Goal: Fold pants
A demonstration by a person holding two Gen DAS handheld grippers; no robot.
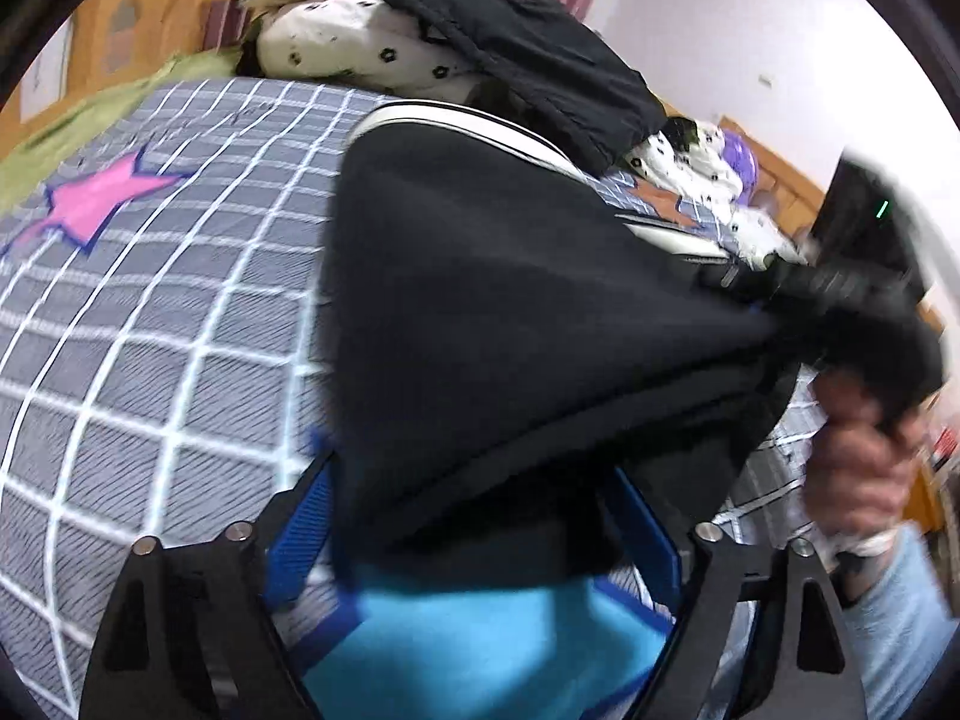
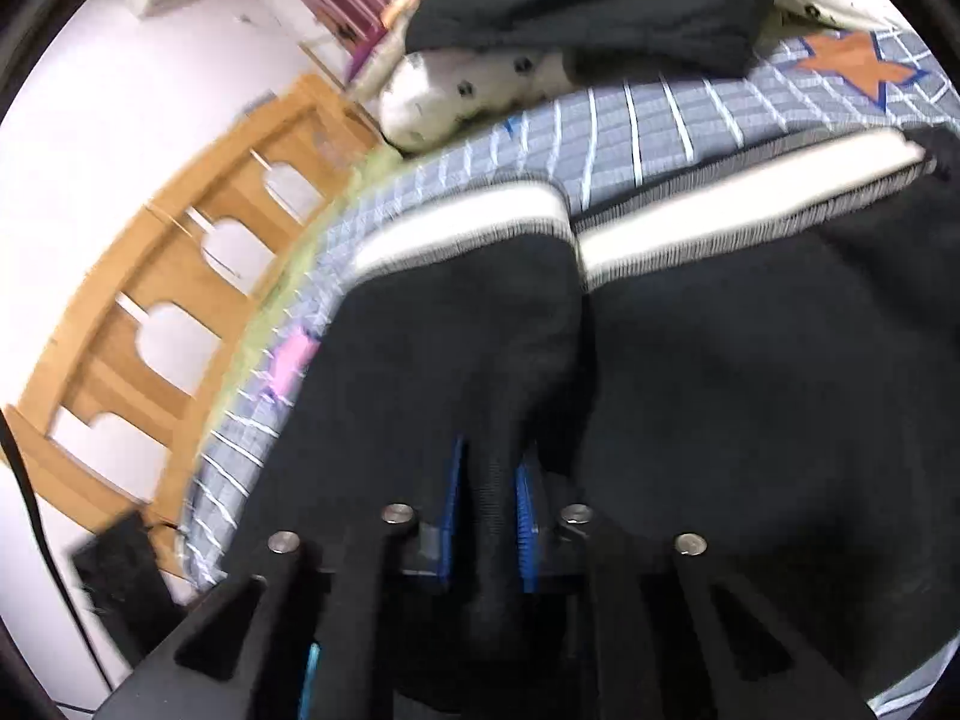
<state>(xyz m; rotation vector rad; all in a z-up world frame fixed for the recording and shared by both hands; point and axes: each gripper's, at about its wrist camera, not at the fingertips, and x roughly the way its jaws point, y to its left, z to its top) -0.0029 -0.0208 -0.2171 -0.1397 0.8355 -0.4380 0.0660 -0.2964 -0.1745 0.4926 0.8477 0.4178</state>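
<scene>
Even indoor light, heavy motion blur, strong fisheye warp w/ dark corners.

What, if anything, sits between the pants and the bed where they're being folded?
Nothing visible does. Both grippers hold the pants, right gripper and left gripper with jaws on the cloth. The checked sheet beside them is bare; the clothes pile lies beyond the white cuffs.

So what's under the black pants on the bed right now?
Under the black pants lies the grey checked bedsheet, visible around their edges; whatever the fabric covers is hidden.
</scene>
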